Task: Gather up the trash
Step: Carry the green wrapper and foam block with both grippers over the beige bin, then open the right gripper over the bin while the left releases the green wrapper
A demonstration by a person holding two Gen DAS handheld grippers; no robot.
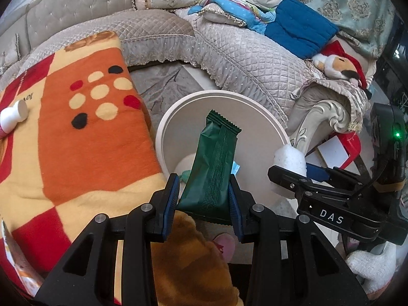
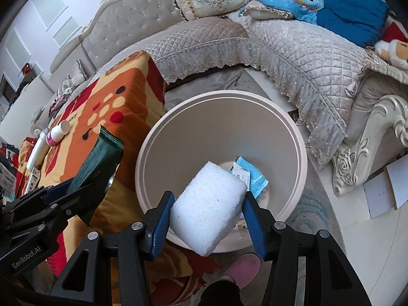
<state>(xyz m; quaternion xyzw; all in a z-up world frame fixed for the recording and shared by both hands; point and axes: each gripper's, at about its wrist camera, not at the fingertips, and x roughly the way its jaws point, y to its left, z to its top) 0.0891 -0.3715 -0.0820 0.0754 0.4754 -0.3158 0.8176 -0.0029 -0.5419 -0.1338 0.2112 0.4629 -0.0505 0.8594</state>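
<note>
A dark green snack wrapper (image 1: pixel 214 168) stands upright over the round beige bin (image 2: pixel 301 153), just inside its near rim. A white foam block (image 2: pixel 209 204) hangs tilted above the bin's opening. Blue-and-white packets (image 2: pixel 255 178) lie on the bottom.

- The left gripper (image 1: pixel 204 199) is built from matte black angular plastic links, each pierced by a triangular cut-out.
- Round silver screw heads are set at the link joints.
- Its fingers (image 1: pixel 170 204) are faced with ribbed dark blue pads.
- The right gripper (image 2: pixel 207 219) is made the same way, with brighter blue ribbed pads.
- White letters "DAS" are printed on the right gripper's side, and a small green light is lit on its body.
- "GenRobot.AI" is printed in white on the left gripper's side.
- A pink slipper (image 2: pixel 242 267) and a dark trouser leg are worn by the person.
</note>
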